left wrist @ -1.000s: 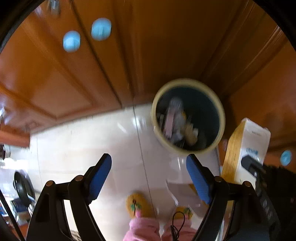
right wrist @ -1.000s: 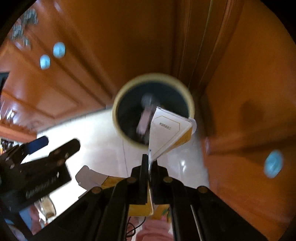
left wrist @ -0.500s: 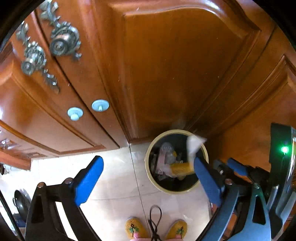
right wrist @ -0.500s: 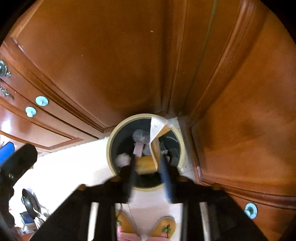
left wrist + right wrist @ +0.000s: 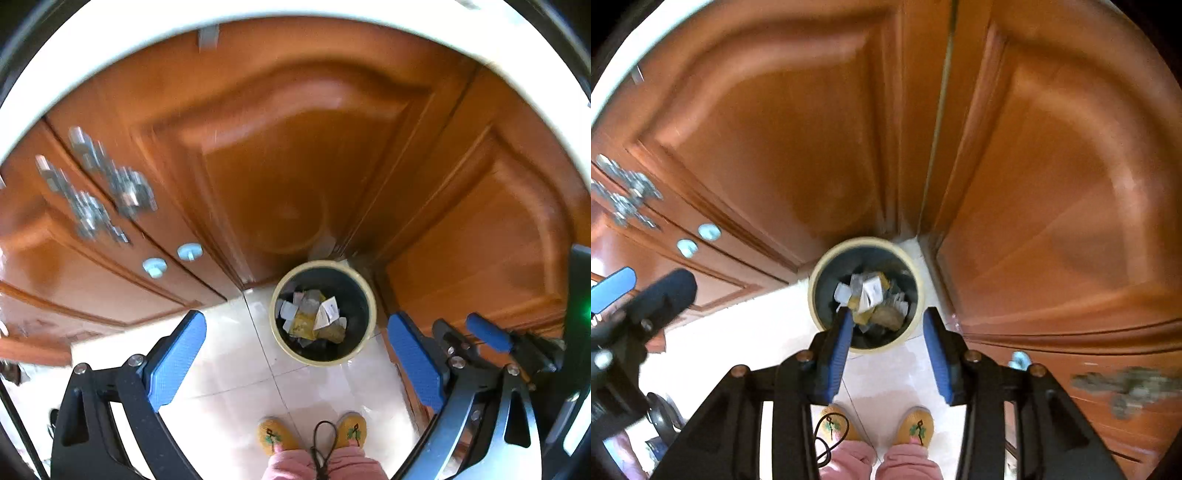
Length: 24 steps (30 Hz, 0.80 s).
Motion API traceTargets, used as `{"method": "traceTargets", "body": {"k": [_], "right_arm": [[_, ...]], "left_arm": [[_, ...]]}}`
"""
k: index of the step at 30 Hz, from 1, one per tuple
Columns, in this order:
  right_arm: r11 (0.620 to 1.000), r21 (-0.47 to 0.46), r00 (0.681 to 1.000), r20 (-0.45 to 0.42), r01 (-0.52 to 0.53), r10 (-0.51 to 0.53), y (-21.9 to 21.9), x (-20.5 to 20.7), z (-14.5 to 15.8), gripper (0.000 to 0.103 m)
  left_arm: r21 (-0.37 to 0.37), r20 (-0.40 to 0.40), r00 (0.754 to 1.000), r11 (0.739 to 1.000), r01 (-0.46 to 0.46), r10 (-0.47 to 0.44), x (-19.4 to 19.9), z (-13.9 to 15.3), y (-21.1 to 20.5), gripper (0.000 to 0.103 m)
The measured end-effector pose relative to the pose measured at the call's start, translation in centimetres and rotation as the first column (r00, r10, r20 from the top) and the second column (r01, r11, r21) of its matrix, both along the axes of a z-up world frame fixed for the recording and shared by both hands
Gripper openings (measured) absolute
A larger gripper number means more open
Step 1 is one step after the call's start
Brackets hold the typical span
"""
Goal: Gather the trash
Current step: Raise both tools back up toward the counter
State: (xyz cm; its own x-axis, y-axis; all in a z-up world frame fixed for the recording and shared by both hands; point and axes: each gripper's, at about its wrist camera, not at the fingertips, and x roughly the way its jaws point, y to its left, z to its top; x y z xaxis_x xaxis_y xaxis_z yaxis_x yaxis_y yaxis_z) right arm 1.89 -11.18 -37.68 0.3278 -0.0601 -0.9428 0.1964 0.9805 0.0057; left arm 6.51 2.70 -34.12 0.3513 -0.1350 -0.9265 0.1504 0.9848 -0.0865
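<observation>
A round bin with a cream rim (image 5: 276, 332) (image 5: 812, 306) stands on the floor in the corner of the cabinets, far below both grippers. Crumpled paper and a yellow-and-white carton (image 5: 318, 318) (image 5: 868, 295) lie inside it. My left gripper (image 5: 295, 356) hangs high above the floor, open wide, with nothing between its blue pads. My right gripper (image 5: 888, 352) points down over the bin; its jaws are opening and nothing is between them. In the left wrist view the right gripper's pad (image 5: 487, 332) shows at the right edge.
Brown wooden cabinet doors (image 5: 295, 177) with pale blue knobs (image 5: 189, 252) and ornate metal handles (image 5: 110, 188) wall in the corner. A white counter edge (image 5: 110, 33) runs above. On the pale tiled floor (image 5: 229, 354) stand a person's yellow slippers (image 5: 275, 437) and pink trouser legs.
Both grippers have risen away from the bin. The right gripper let go of the yellow-and-white carton, which now lies in the bin. The left jaws have spread wider.
</observation>
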Motion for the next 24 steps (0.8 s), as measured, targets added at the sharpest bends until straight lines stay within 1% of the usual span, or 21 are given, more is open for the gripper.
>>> {"method": "traceTargets", "body": {"k": [1, 2, 3, 5, 6, 7, 8, 10, 12, 14, 17, 20, 22, 24], "right_arm": [[1.000, 0.000, 1.000, 0.012, 0.004, -0.004, 0.5, 0.2, 0.7, 0.040], [1.000, -0.002, 1.000, 0.030, 0.007, -0.007, 0.5, 0.0, 2.3, 0.040], [1.000, -0.017, 0.999, 0.050, 0.014, -0.013, 0.5, -0.1, 4.5, 0.040], [0.999, -0.029, 0.997, 0.076, 0.024, -0.021, 0.5, -0.1, 7.6, 0.040], [0.999, -0.033, 0.994, 0.102, 0.032, -0.029, 0.5, -0.1, 9.8, 0.040], [0.999, -0.035, 0.992, 0.119, 0.039, -0.035, 0.5, -0.1, 11.1, 0.040], [0.998, -0.040, 0.988, 0.148, 0.051, -0.045, 0.5, -0.1, 13.2, 0.040], [0.996, -0.046, 0.977, 0.201, 0.075, -0.064, 0.5, -0.1, 16.2, 0.040], [0.994, -0.046, 0.962, 0.261, 0.098, -0.083, 0.3, -0.1, 19.4, 0.040], [0.992, -0.046, 0.946, 0.309, 0.116, -0.096, 0.2, 0.1, 21.6, 0.040], [0.990, -0.051, 0.926, 0.363, 0.131, -0.104, -0.4, 0.6, 24.7, 0.040], [0.989, -0.067, 0.902, 0.422, 0.133, -0.093, -0.9, 1.7, 27.7, 0.040], [0.987, -0.089, 0.880, 0.469, 0.135, -0.078, -1.6, 3.2, 29.6, 0.040], [0.984, -0.117, 0.863, 0.501, 0.136, -0.060, -2.4, 4.9, 30.8, 0.040]], "left_arm": [[0.001, 0.012, 1.000, 1.000, 0.016, -0.016, 0.0, 1.7, -0.1, 0.098], [0.000, 0.023, 0.999, 1.000, 0.027, -0.027, 0.2, 3.1, 0.1, 0.098], [-0.003, 0.035, 0.999, 0.999, 0.037, -0.037, 0.3, 4.6, 0.2, 0.098], [-0.019, 0.060, 0.997, 0.998, 0.054, -0.052, 0.5, 7.7, 0.5, 0.098], [-0.029, 0.071, 0.996, 0.998, 0.064, -0.062, 0.7, 9.2, 0.7, 0.098], [-0.032, 0.085, 0.994, 0.997, 0.075, -0.072, 1.0, 10.9, 1.0, 0.098], [-0.029, 0.099, 0.992, 0.996, 0.081, -0.078, 1.3, 12.4, 1.1, 0.098], [-0.028, 0.129, 0.987, 0.995, 0.098, -0.093, 2.1, 15.1, 1.4, 0.098], [-0.043, 0.175, 0.979, 0.993, 0.113, -0.104, 2.9, 18.0, 1.7, 0.099], [-0.052, 0.206, 0.972, 0.991, 0.124, -0.111, 4.0, 20.2, 2.1, 0.102], [-0.069, 0.229, 0.965, 0.987, 0.145, -0.126, 5.5, 22.8, 1.7, 0.102], [-0.076, 0.243, 0.960, 0.984, 0.160, -0.137, 7.4, 24.3, 0.9, 0.102], [-0.084, 0.258, 0.957, 0.984, 0.156, -0.130, 9.1, 25.3, 0.4, 0.102], [-0.094, 0.262, 0.958, 0.985, 0.144, -0.115, 10.5, 25.8, -0.3, 0.102]]}}
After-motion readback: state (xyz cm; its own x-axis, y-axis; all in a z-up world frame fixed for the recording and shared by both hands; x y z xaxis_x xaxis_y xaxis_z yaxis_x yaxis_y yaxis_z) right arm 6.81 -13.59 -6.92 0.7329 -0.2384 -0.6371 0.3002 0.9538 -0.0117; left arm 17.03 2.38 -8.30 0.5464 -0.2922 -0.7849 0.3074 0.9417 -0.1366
